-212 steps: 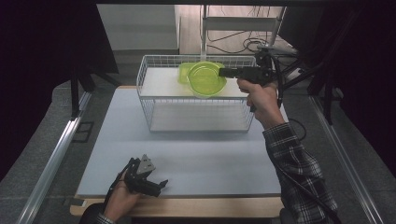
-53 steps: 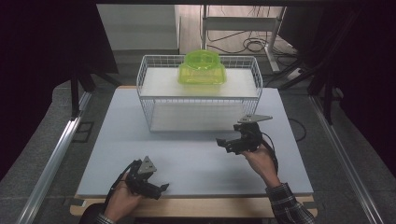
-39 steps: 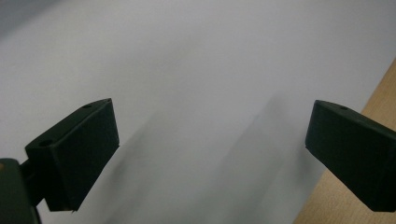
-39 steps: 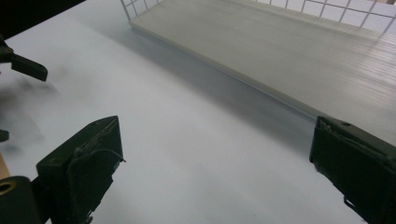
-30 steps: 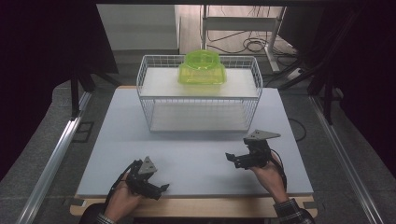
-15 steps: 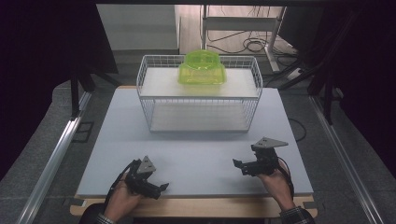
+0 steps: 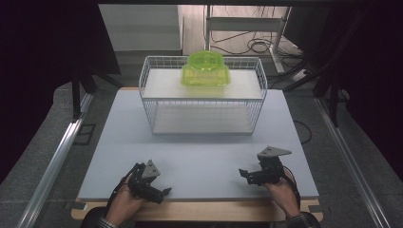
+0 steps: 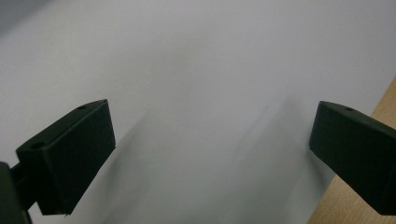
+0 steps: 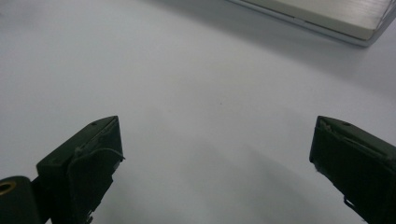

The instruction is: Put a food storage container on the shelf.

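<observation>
Dark surroundings close in on the high view from both sides, black at the far left and right edges, with a lit strip of floor at the top centre where cables (image 7: 256,45) loop around the legs of a metal stand. Grey carpet-like flooring runs down both sides of the frame, crossed by a pale metal rail (image 7: 57,164) at the lower left and another at the lower right.

Most of the middle of the frame belongs to the table (image 7: 199,156), a broad pale grey-white sheet with a strip of light wood showing along its bottom edge. Its surface is plain and matte, with soft shadows under the tools.

At upper centre stands a white wire basket (image 7: 204,102), open-topped, with a white board across its upper level and another on its floor. On that upper board, towards the top centre of the frame, sit the green bowls (image 7: 205,69), translucent yellow-green, nested or stacked together and turned upside down.

At the lower right, the right gripper (image 7: 247,175) rests low over the table in a hand, well apart from the basket; in its own view the jaws stand wide over bare surface, holding nothing. At the lower left, the left gripper (image 7: 159,194) lies near the wooden edge, its jaws likewise spread wide and empty.
</observation>
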{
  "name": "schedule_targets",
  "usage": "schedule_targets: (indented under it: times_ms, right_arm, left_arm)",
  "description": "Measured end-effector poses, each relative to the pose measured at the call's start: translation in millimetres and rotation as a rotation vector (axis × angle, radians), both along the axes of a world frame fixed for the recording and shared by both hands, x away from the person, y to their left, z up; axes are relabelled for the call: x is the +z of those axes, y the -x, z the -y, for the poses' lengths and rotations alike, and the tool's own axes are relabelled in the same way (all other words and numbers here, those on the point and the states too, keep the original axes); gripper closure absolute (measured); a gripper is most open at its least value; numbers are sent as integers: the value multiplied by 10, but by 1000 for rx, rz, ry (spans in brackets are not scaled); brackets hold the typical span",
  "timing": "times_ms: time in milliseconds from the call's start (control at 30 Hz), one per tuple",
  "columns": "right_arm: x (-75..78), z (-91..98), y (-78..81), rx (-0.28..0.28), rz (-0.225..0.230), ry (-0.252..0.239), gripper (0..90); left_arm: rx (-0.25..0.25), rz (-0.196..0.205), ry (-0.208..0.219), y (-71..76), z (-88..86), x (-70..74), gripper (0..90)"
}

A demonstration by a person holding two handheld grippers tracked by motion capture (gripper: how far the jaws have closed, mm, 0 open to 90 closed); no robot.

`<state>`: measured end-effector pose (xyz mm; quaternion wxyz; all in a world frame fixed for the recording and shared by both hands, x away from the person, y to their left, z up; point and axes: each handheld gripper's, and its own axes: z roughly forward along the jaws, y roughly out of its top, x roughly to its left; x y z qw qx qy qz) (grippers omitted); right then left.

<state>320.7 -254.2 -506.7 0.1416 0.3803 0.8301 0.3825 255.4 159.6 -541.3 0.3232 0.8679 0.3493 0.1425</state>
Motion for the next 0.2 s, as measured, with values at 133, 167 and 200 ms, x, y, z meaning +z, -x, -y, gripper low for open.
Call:
schedule_targets:
  times_ms: [133,167,200]
  right_arm:
    - [-41,-1,-12,-3,-11,15,26]
    - [-46,-2,-14,-6,-10,15,26]
    - [-49,1,-18,-8,-8,20,26]
  left_arm:
    - [2,1,-8,0,1,0,0]
    - [3,2,-7,-1,2,2,0]
    - [4,3,-7,-2,2,5,0]
